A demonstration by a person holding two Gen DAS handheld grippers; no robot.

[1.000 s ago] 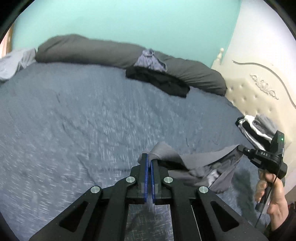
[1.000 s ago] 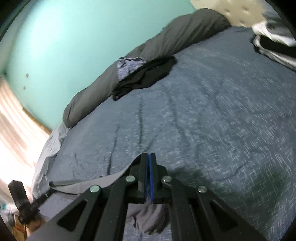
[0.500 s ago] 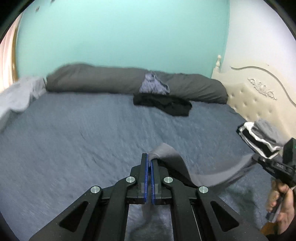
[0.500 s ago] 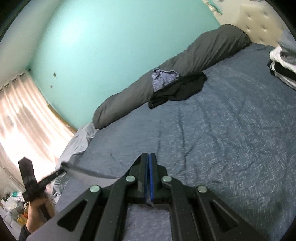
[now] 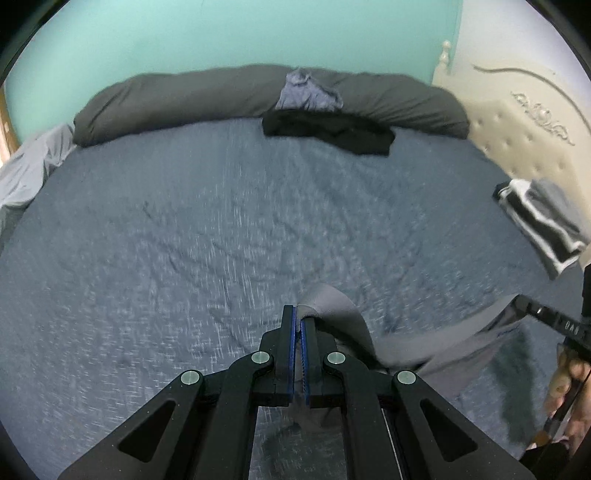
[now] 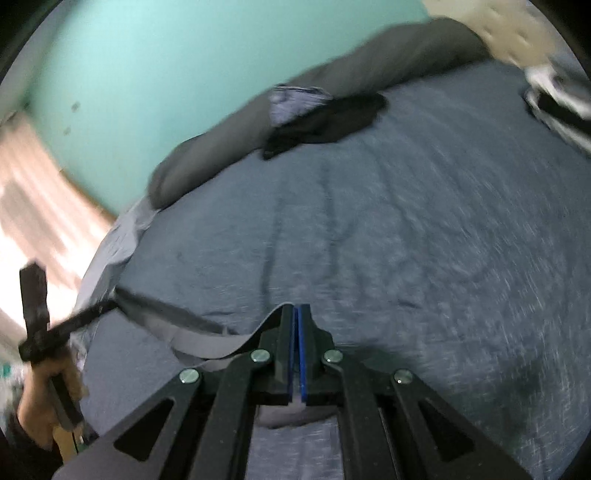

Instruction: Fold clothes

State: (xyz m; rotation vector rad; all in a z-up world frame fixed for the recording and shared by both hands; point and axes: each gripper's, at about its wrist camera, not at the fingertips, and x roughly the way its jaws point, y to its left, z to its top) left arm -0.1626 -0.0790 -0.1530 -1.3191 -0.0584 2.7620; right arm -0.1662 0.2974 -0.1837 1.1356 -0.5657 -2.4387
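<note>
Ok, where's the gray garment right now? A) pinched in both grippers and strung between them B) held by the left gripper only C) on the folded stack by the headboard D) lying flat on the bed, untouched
A: the left gripper and the right gripper are each shut on an end of the gray garment, which spans between them above the bed.

Spread across the whole bed (image 5: 207,229): a sheet. Along the far edge, against the wall (image 5: 229,33): a long bolster (image 5: 177,96). On the bolster's middle: a crumpled cloth (image 5: 308,94); just before it, on the sheet: a dark garment (image 5: 332,131). At right: the headboard (image 5: 517,122), with a folded stack (image 5: 543,221) before it. At the far left corner: a bunched cloth (image 5: 29,170). Near, above the sheet: a garment (image 5: 424,347) stretched between left gripper (image 5: 298,314) and right gripper (image 6: 296,314).
</note>
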